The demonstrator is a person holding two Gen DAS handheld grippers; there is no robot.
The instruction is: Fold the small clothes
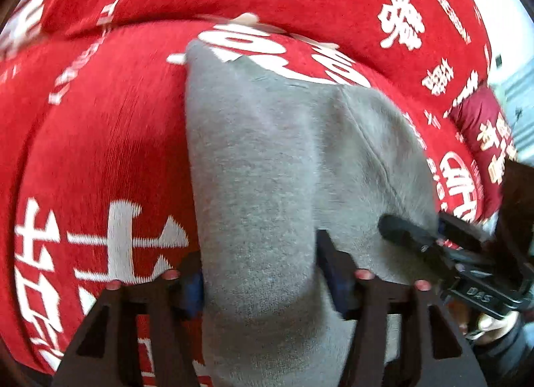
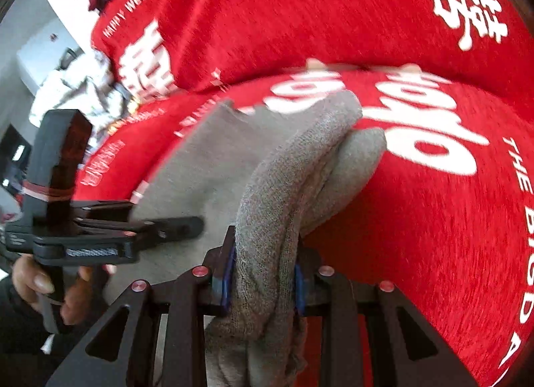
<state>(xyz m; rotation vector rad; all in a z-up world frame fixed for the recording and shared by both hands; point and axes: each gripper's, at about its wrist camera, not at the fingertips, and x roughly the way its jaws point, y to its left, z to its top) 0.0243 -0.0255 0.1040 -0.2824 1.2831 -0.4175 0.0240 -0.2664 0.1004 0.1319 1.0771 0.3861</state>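
Fabric fills both views: a grey knit garment (image 1: 253, 166), soft and fuzzy like sweatshirt fleece, lies over a red cloth (image 1: 100, 140) printed with white characters. We judge the fold to be midway. In the left wrist view the garment runs forward from between the jaws of our left gripper (image 1: 260, 273) as a long smooth panel with a seam and a rounded fold on its right side. The jaws stand fairly wide on either side of it, and we cannot tell whether the pads press it. In the right wrist view our right gripper (image 2: 263, 273) is closed narrowly on a thick bunched roll of the same grey knit (image 2: 283, 186), which curls ahead of its fingertips. The final flattening and setting down are left. A dark red cushion (image 1: 480, 126) sits far to the right of the left gripper.
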